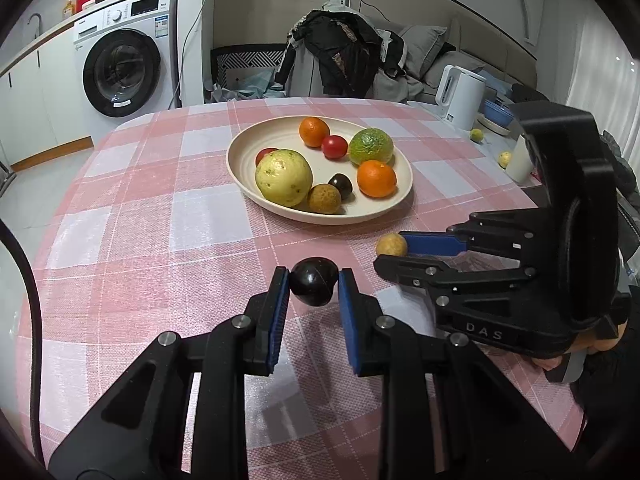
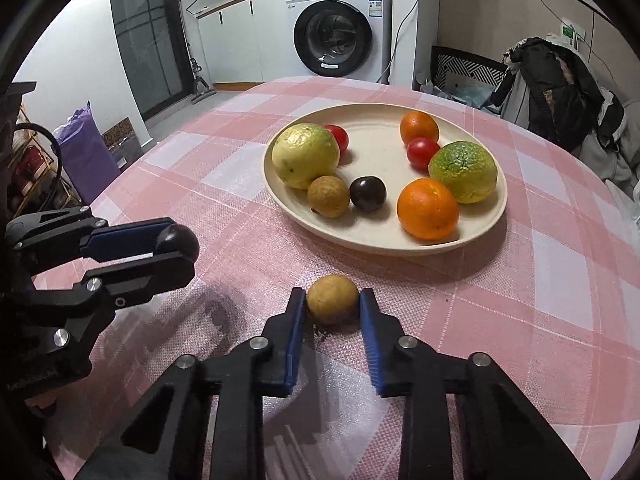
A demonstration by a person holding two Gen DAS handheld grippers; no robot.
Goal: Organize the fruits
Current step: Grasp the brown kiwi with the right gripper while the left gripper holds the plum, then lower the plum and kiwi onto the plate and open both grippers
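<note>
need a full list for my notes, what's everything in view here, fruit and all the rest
round cream plate: 1, cream, mid-table on pink checked tablecloth
large yellow-green guava: 1, on plate
green-yellow citrus: 1, on plate
oranges: 2, orange, on plate
red tomatoes: 2, on plate
small tan longan: 1, on plate
dark round plum: 1, on plate
second tan longan: 1, on cloth, between right pads
second dark plum: 1, between left pads
white front-loading washing machine: 1, background
white electric kettle: 1, far table edge
left gripper: black, blue pads, shut on plum
right gripper: same, shut on longan
</note>
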